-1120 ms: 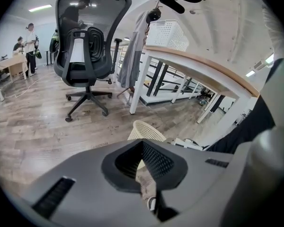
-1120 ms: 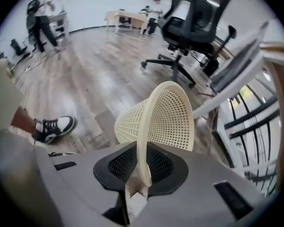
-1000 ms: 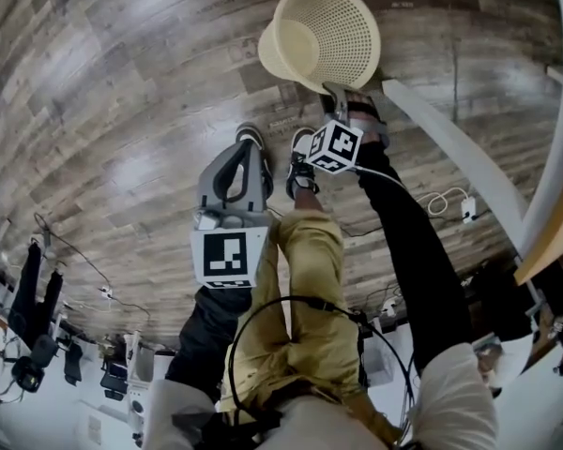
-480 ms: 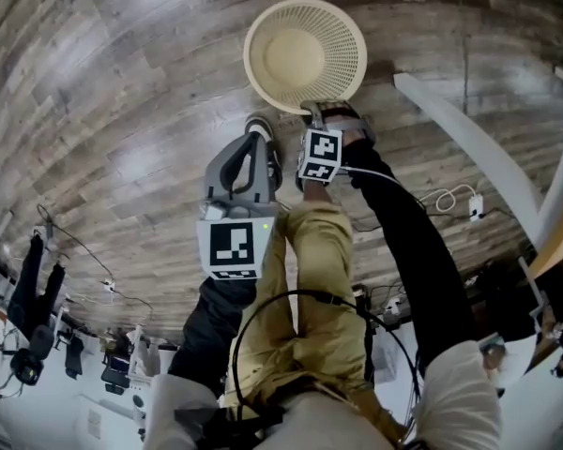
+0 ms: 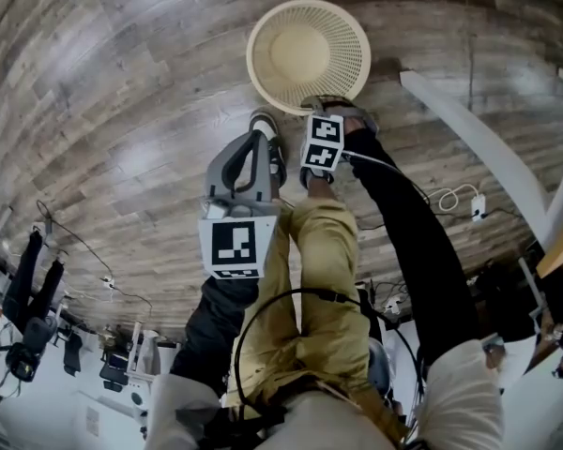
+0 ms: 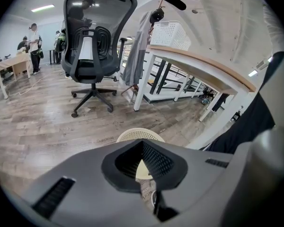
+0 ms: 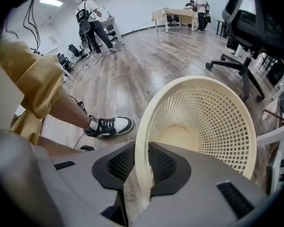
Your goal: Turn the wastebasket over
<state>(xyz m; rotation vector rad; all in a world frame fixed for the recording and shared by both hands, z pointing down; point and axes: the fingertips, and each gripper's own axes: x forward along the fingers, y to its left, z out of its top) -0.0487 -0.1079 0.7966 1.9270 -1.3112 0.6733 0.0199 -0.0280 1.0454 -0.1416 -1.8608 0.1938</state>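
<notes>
Wastebasket (image 5: 308, 52) upright, floor (image 5: 122, 82) open around, table leg (image 5: 469, 148) near – right gripper (image 7: 144, 167) jaws just eased apart, rim between; left gripper (image 6: 142, 143) closed, empty.

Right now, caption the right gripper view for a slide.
Right claw, just opening, straddles the rim of the upright cream plastic lattice wastebasket on wooden floor.

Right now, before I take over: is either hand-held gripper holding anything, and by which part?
Nothing firmly. The right hand-held gripper straddles the wastebasket rim, but its jaws have just been opening; the left hand-held gripper is shut, empty.
</notes>
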